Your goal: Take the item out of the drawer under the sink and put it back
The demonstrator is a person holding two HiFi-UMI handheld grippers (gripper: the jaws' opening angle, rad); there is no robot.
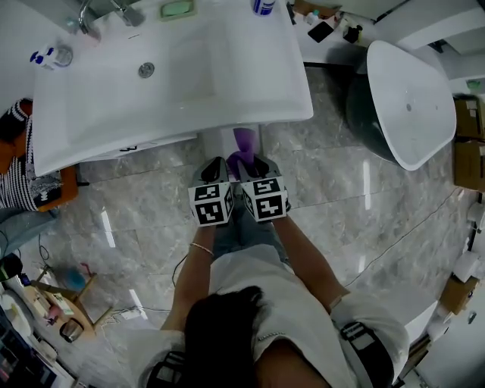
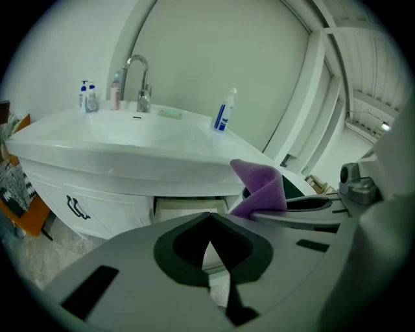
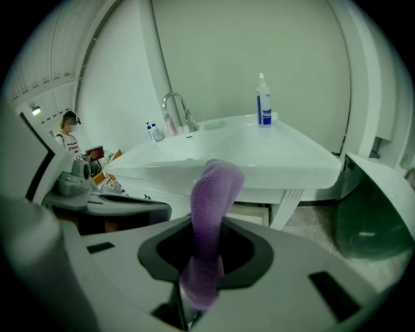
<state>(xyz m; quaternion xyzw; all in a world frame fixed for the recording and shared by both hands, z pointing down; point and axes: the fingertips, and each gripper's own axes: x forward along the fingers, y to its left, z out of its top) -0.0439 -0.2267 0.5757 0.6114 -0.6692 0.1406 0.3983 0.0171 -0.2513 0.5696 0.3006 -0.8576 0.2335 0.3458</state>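
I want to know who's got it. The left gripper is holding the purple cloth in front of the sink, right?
No, the right gripper is holding the purple cloth in front of the sink. The right gripper view shows it pinched between those jaws.

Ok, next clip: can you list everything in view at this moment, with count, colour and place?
sink: 1, white, in front of the person
tap: 1, chrome, at the sink's far rim
tall bottle: 1, white and blue, on the sink's far rim
small bottles: at least 2, blue-topped, beside the tap
soap dish: 1, green, on the far rim
drawer: 1, pale, open under the sink
cloth: 1, purple, held over the drawer
bathtub: 1, white, right of the sink
floor: grey marble
seated person: 1, striped top, left of the sink
left hand-held gripper: 1, grey, jaws together, empty
right hand-held gripper: 1, grey, shut on the cloth
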